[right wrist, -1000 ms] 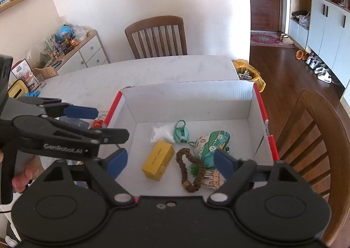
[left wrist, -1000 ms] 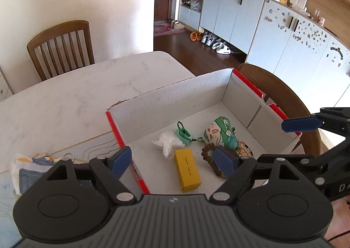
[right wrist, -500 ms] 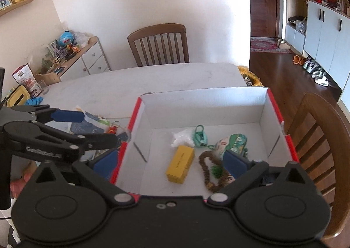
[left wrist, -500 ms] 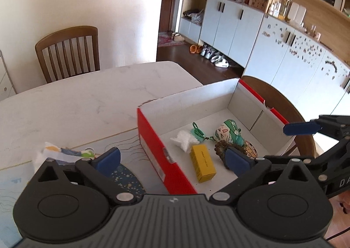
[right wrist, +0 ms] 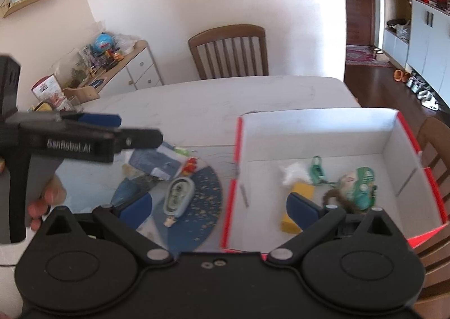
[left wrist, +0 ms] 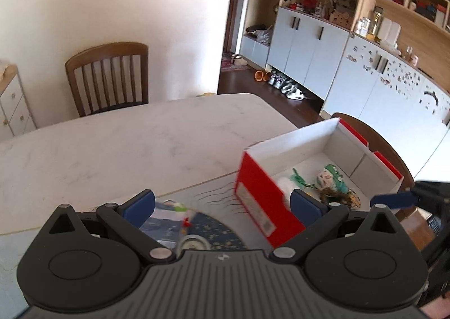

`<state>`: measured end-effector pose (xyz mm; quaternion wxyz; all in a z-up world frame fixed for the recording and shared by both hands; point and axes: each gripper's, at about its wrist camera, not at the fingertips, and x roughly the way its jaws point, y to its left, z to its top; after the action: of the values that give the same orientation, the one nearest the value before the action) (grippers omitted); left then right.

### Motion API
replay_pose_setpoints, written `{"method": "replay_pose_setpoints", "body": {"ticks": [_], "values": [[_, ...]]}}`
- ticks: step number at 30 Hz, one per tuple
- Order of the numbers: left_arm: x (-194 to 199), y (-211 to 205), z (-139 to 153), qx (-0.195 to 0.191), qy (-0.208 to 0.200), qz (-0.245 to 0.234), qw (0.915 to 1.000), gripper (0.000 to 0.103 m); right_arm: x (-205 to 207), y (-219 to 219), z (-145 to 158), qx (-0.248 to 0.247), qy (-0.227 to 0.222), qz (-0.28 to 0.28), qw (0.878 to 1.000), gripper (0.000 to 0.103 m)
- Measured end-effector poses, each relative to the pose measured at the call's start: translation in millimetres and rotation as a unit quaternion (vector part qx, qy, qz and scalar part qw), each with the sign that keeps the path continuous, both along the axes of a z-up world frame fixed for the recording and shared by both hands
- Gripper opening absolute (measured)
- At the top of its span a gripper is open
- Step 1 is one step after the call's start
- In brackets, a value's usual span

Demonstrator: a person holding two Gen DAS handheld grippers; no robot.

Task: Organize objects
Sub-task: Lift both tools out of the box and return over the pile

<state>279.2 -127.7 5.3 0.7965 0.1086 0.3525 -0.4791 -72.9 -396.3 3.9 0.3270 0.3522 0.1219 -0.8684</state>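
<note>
— Left gripper (left wrist: 222, 203) first, from its own camera: how does it stand?

— Spread wide, nothing between the blue pads. I see it above the white table (left wrist: 112, 150), over a blue patterned mat (left wrist: 213, 232) with a few small things on it. The red and white box (left wrist: 264, 201) sits to the right of the mat, its red end wall just beside the right-hand pad. Inside I make out a green keychain (left wrist: 298, 178), a green and white pouch (left wrist: 333, 180) and a brown bead string (left wrist: 329, 194). At the far right edge a blue finger of the right gripper (left wrist: 393, 198) pokes in.

— And the right wrist view?

— Right gripper (right wrist: 219, 206) is also fully apart and empty. I have it over the seam between mat (right wrist: 202, 201) and box (right wrist: 309, 128). On the mat lies an oval trinket (right wrist: 178, 196), with a blue packet (right wrist: 153, 161) and a small red piece (right wrist: 190, 163) behind it. In the box: a white wad (right wrist: 292, 174), the keychain (right wrist: 317, 170), a yellow box (right wrist: 302, 192), the beads (right wrist: 333, 199) and the pouch (right wrist: 361, 188), all near together on the floor. The left gripper (right wrist: 118, 129) hangs over the table's left side, held in a hand (right wrist: 46, 201).
</note>
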Motion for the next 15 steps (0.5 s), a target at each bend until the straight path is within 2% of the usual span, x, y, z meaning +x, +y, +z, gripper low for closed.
{"method": "replay_pose_setpoints", "body": {"ticks": [5,11,15], "values": [[31.3,20.7,-8.1,-0.021,0.028,0.024,0.9991,0.103,14.2,-30.8,-10.1,0.013,0.003,0.022,1.000,0.102],[53.3,36.9,-23.1,-0.018,0.024,0.044,0.9986,0.103,25.7,-72.3,-30.6,0.034,0.001,0.048,0.998,0.101],[61.1,43.2,-35.7,-0.019,0.027,0.032,0.9990,0.103,27.0,-95.3,-47.4,0.045,0.000,0.054,0.998,0.100]]}}
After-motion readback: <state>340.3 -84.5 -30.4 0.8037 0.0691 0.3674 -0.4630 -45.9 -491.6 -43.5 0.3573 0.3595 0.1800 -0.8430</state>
